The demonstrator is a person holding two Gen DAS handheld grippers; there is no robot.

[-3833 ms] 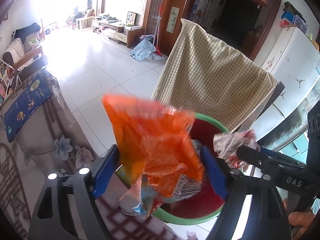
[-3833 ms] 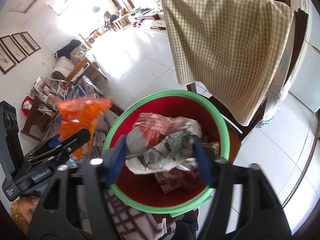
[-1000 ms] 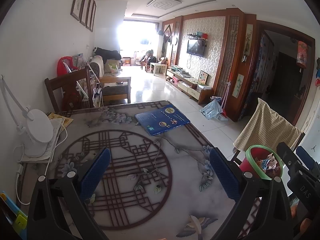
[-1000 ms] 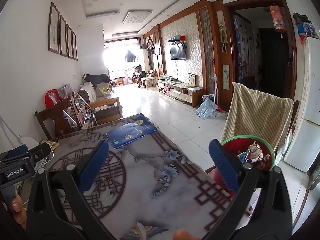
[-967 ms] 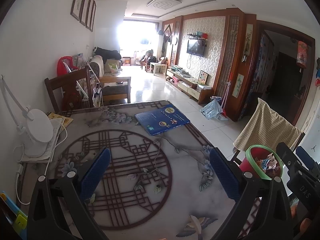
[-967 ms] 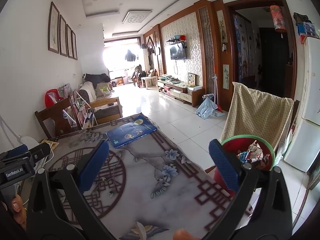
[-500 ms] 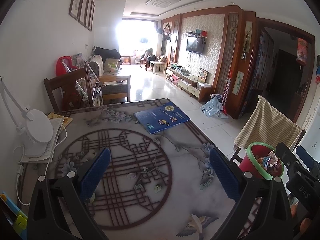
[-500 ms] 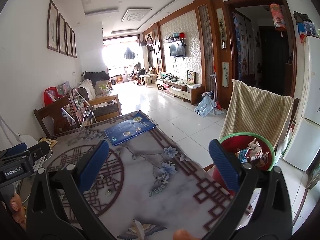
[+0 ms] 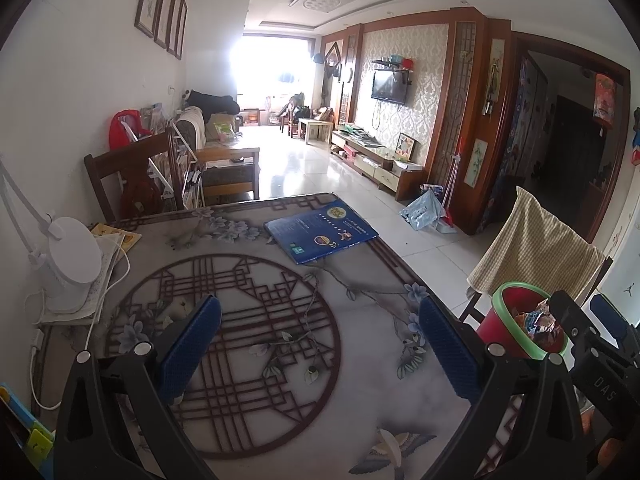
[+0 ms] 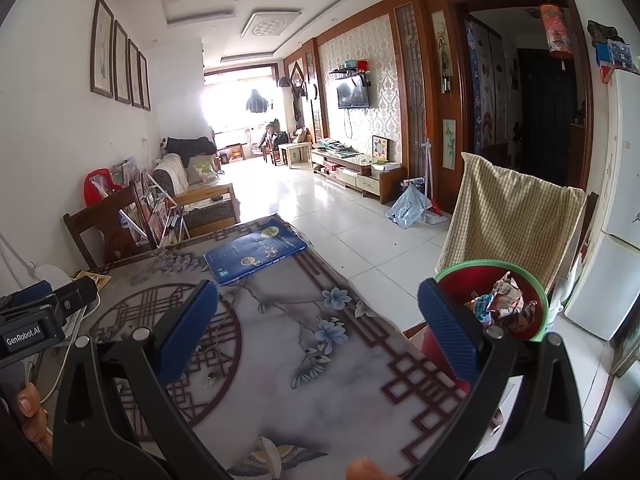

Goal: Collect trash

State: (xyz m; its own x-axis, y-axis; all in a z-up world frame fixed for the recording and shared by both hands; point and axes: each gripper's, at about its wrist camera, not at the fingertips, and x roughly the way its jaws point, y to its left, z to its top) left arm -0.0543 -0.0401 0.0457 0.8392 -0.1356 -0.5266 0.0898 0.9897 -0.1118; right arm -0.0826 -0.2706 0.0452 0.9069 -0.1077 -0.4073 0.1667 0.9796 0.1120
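A red bin with a green rim [image 9: 505, 312] [image 10: 532, 324] stands on a chair at the table's right edge, with crumpled wrappers [image 9: 538, 320] [image 10: 506, 300] lying inside it. Both grippers hover above the patterned table [image 9: 248, 320] [image 10: 304, 344]. My left gripper [image 9: 316, 336] is open with nothing between its blue pads. My right gripper [image 10: 316, 328] is open too and holds nothing. In the left wrist view the right gripper's body shows at the far right; in the right wrist view the left gripper's body shows at the far left.
A blue book [image 9: 320, 236] [image 10: 254, 256] lies at the table's far edge. A white lamp [image 9: 72, 264] with its cable stands at the left on papers. A checked cloth [image 10: 512, 216] hangs over the chair behind the bin. A wooden chair [image 9: 124, 176] stands beyond the table.
Since 3.8 s ago both grippers let go of the orange bag and the crumpled wrapper into the bin and drew back over the table. In the last second the views barely shifted.
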